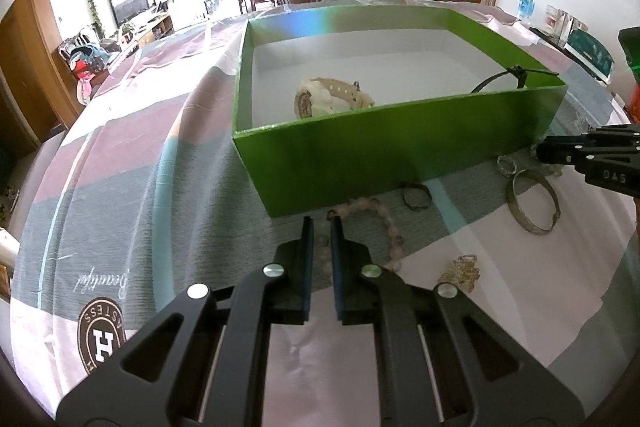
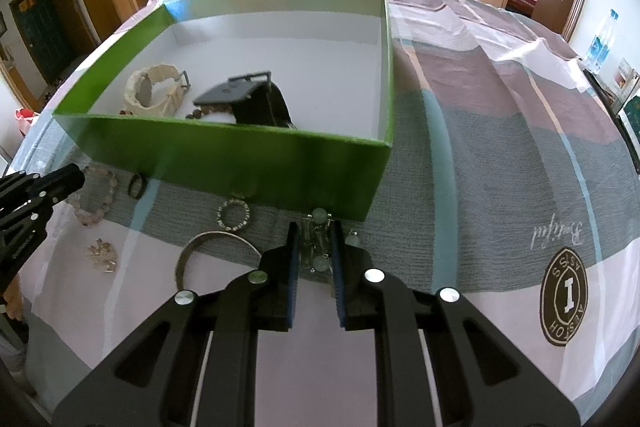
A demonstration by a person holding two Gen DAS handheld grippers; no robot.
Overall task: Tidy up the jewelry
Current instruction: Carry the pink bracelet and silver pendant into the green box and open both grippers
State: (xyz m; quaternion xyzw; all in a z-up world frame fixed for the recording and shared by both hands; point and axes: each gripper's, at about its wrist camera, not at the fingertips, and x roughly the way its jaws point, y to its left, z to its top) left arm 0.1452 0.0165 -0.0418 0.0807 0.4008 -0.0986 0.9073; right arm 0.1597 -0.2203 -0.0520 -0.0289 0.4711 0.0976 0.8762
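Two grippers are hovering at lower centre of their frames. The left gripper (image 1: 321, 223) is straddling a pink bead bracelet (image 1: 374, 217), jaws narrowly parted. The right gripper (image 2: 314, 227) is enclosing a green-bead chain (image 2: 318, 241); contact is unclear. The green box (image 2: 224, 155) is hiding part of the watches.

**Greens, Pinks and Greys on the Table**

We saw an open cardboard box (image 2: 224, 155), bright green outside and white within. Inside lay a cream-coloured strap watch (image 2: 154, 95) and a black strap watch (image 2: 256, 101). The striped tablecloth (image 2: 500, 131) showed mauve, grey, pale-blue and white bands with a brown round emblem. We noted a pale-pink bead bracelet (image 1: 384, 223).
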